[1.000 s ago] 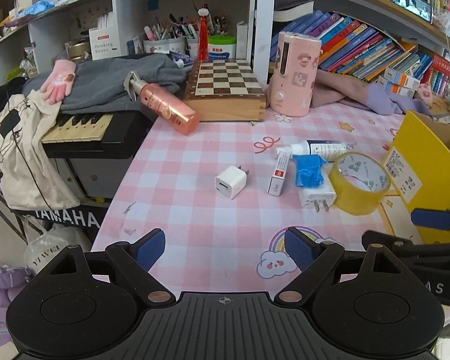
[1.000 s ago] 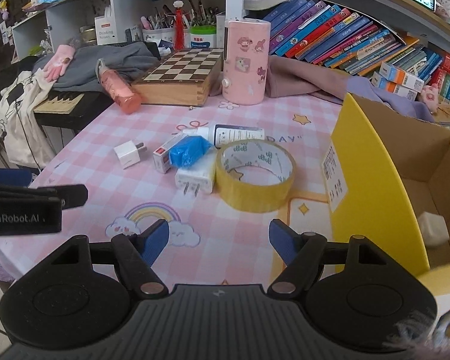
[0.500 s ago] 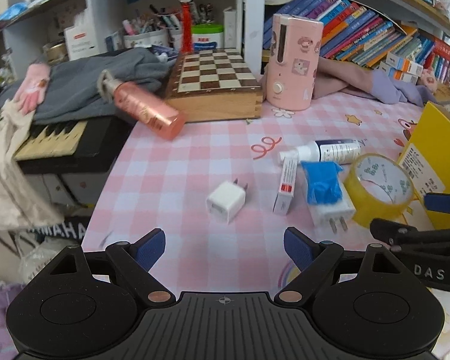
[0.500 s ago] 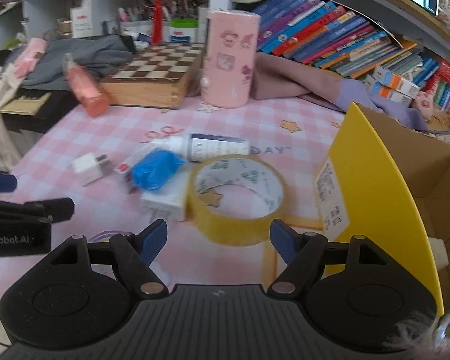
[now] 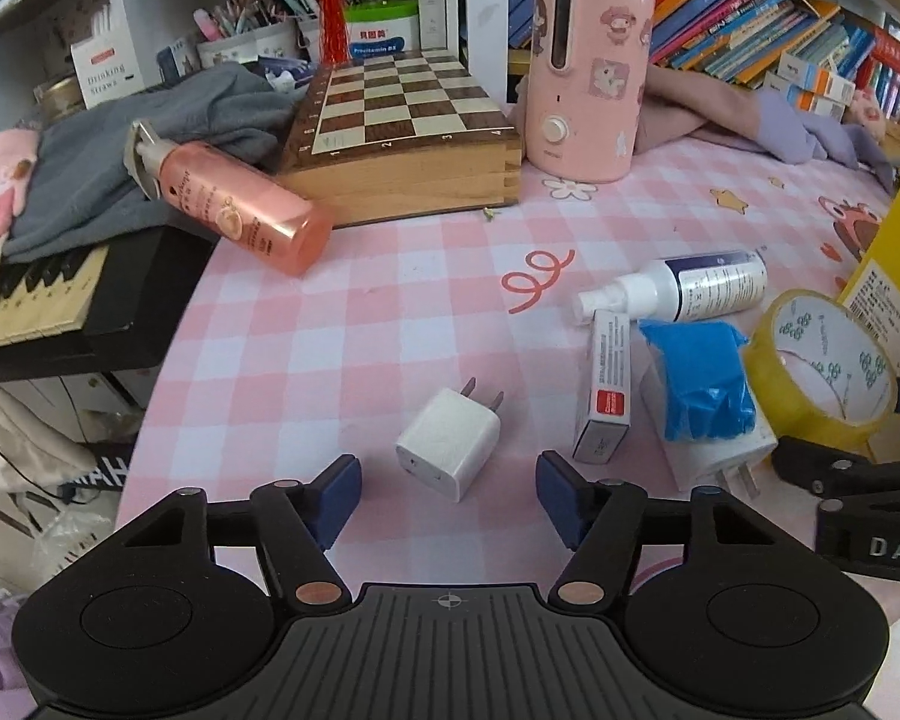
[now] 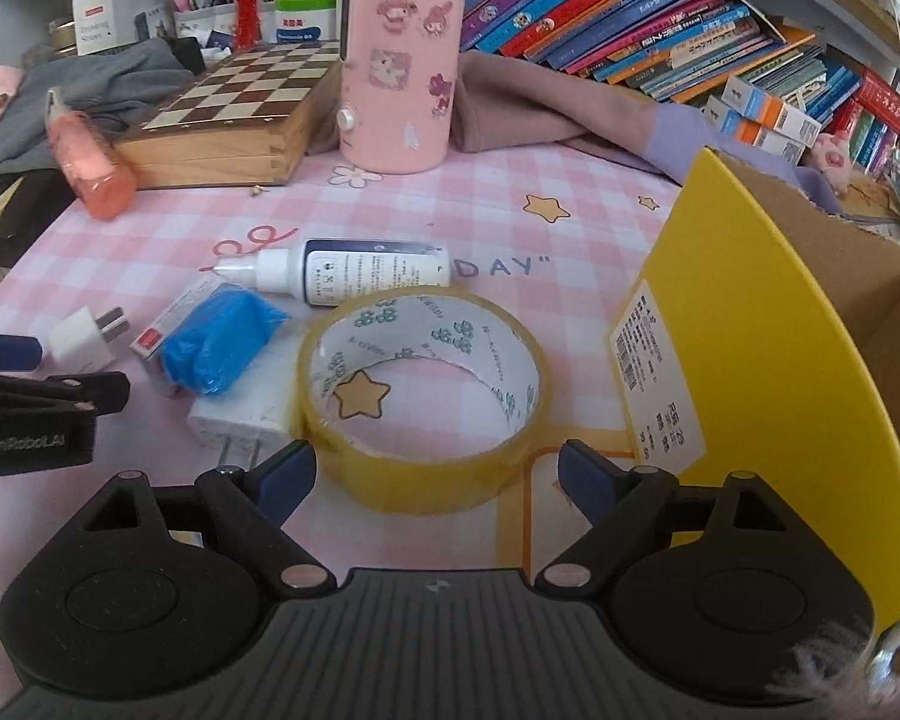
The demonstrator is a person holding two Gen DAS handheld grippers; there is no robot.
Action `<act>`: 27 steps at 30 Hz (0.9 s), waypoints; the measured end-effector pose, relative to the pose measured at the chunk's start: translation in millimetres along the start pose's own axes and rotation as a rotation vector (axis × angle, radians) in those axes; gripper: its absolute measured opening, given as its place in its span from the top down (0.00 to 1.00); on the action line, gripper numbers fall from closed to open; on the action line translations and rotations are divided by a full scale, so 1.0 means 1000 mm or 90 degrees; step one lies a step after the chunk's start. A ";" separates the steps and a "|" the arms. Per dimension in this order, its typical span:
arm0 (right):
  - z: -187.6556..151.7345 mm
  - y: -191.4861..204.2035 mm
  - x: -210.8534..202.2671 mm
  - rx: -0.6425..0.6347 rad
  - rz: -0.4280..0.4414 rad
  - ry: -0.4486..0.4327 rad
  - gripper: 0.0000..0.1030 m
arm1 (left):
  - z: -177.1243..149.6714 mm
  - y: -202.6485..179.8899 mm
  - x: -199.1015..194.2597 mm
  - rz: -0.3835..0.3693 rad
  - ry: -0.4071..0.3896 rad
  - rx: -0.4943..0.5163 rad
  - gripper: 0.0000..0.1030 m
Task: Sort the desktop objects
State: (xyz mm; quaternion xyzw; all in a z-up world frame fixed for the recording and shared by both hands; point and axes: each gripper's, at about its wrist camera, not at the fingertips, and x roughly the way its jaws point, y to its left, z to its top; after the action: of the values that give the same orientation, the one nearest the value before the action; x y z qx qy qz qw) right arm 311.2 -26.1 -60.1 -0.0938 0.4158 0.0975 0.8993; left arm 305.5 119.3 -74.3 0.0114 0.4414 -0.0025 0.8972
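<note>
A small white plug charger (image 5: 450, 450) lies on the pink checked tablecloth just ahead of my left gripper (image 5: 448, 501). Its jaws are closing and the pads stand clear of the charger on both sides. My right gripper (image 6: 438, 480) hovers at the near side of a yellow tape roll (image 6: 510, 360); its jaws are opening, with the roll's near edge between the fingertips, untouched. Between the two lie a white bottle (image 6: 360, 273), a blue crumpled wrap (image 6: 222, 342) on a larger white plug (image 6: 240, 414), and a small red-and-white box (image 5: 606, 384).
An open yellow cardboard box (image 6: 750, 330) stands right of the tape. At the back are a chessboard case (image 5: 402, 138), a pink canister (image 5: 588, 60), a tipped pink bottle (image 5: 240, 210), clothes and bookshelves. The table's left edge drops to a keyboard (image 5: 42, 300).
Both grippers moved forward and down. The left one closed in on the white charger and narrowed. The right one came up to the tape roll and widened.
</note>
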 end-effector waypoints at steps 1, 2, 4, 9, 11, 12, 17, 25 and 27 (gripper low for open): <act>0.001 -0.001 0.002 0.000 0.003 0.001 0.13 | 0.001 0.000 0.001 -0.001 -0.001 -0.001 0.39; 0.002 -0.001 0.004 0.001 0.007 0.001 0.13 | 0.001 0.000 0.001 -0.002 -0.002 0.001 0.40; 0.004 0.000 0.009 0.000 0.010 0.003 0.13 | 0.002 -0.001 0.002 -0.005 -0.005 0.004 0.46; 0.005 0.000 0.016 -0.002 0.026 0.012 0.16 | 0.003 -0.001 0.002 -0.004 -0.005 0.001 0.53; 0.005 0.000 0.017 -0.004 0.028 0.009 0.17 | 0.004 -0.001 0.001 -0.003 -0.005 0.000 0.63; 0.005 0.000 0.016 -0.006 0.029 0.008 0.18 | 0.004 -0.001 0.001 -0.001 -0.005 0.000 0.69; 0.006 0.000 0.014 -0.019 0.035 0.001 0.19 | 0.003 0.002 -0.005 -0.007 0.001 -0.020 0.71; 0.009 -0.001 -0.015 -0.036 0.038 -0.062 0.20 | -0.003 0.001 -0.037 -0.023 -0.033 -0.034 0.71; 0.009 -0.001 -0.022 -0.035 0.042 -0.070 0.21 | -0.005 0.001 -0.048 -0.027 -0.045 -0.042 0.71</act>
State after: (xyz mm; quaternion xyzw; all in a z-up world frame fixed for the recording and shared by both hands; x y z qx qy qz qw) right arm 303.8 -27.1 -37.3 -0.0992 0.3656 0.1434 0.9143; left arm 272.6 120.1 -39.3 -0.0272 0.4095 -0.0073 0.9119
